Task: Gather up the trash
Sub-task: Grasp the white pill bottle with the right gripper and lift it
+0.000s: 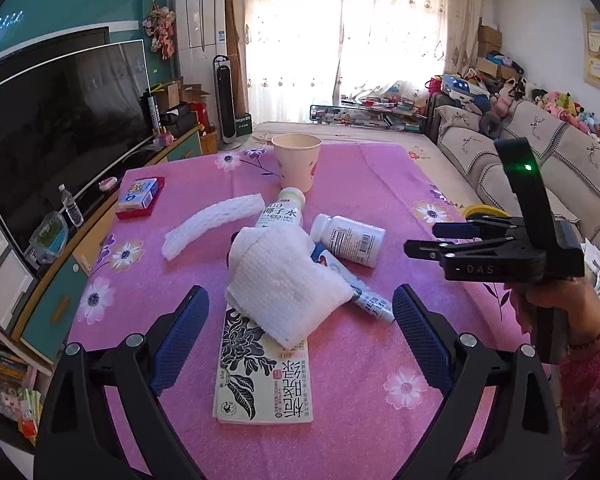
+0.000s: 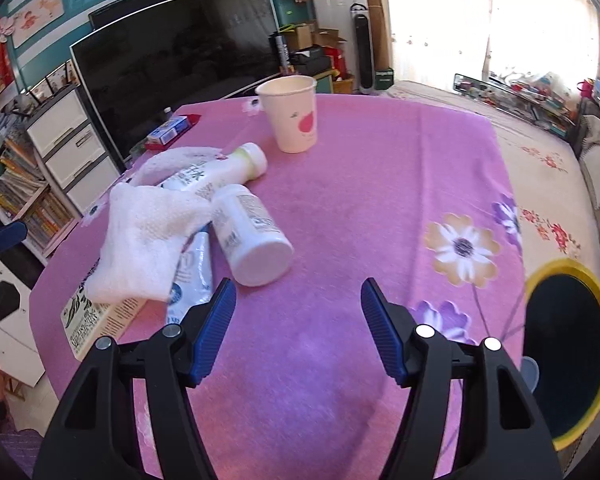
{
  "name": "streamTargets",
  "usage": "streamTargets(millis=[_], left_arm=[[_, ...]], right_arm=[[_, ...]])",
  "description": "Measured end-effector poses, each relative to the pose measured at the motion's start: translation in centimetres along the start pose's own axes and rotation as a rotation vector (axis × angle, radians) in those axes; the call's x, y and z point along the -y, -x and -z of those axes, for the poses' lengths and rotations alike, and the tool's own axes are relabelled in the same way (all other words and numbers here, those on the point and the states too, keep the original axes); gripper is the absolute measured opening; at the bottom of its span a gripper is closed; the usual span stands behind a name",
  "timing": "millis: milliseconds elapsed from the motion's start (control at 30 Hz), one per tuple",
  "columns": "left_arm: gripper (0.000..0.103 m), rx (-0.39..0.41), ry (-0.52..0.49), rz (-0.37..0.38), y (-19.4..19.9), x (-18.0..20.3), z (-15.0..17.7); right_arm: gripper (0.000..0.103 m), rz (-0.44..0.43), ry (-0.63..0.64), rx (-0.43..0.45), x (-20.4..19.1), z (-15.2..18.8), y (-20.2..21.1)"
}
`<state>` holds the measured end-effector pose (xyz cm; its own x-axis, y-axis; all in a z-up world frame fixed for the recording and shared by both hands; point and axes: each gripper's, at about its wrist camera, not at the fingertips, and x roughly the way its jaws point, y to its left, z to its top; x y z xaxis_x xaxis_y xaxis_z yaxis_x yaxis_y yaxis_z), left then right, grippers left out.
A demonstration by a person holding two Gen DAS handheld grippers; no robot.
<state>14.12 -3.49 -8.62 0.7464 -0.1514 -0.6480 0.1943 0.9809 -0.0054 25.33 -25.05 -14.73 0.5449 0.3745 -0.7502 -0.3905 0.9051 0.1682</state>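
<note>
Table [image 1: 379, 380], pink flowered cloth, fills both views. Trash bin [image 2: 571, 364], dark inside with a yellow rim, stands off the table's edge on the right-hand side, mouth open.

Trash lies clustered mid-table. Flat printed carton [image 1: 260, 380] at the bottom of the heap. White cloth wad [image 1: 280, 280] draped over the carton's far end and over a squeezed tube [image 1: 369, 298]. Milk bottle [image 1: 282, 210] on its side, partly under the cloth. Pill bottle [image 1: 349, 240] on its side just beside the tube. White foam sleeve [image 1: 212, 228] lies apart, to the left. Paper cup [image 1: 298, 164] upright beyond the heap.

Left hand-held gripper [image 1: 300, 332]: jaws spread wide, nothing between them but the cloth and carton below, untouched. Right hand-held gripper [image 2: 298, 328]: jaws moderately apart, empty, over bare cloth near the pill bottle.

Risks, as judged:
- Cloth overlaps three items; gripping it could drag the tube or roll the bottles.
- Both bottles lie on their sides, so a glancing finger could send one toward the table's edge.
- The carton is flat and hard to pinch.
- The bin sits below the table's edge; an early release would miss it.
</note>
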Motion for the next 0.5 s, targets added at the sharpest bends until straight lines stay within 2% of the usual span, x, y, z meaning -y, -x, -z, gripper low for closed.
streamTargets(millis=[233, 500], left_arm=[[0.092, 0.000, 0.012, 0.015, -0.2, 0.1, 0.2], [0.092, -0.014, 0.022, 0.018, -0.6, 0.0, 0.4]], right_arm=[[0.062, -0.024, 0.069, -0.065, -2.3, -2.4, -3.8], [0.062, 0.006, 0.103, -0.110, -2.7, -3.1, -7.2]])
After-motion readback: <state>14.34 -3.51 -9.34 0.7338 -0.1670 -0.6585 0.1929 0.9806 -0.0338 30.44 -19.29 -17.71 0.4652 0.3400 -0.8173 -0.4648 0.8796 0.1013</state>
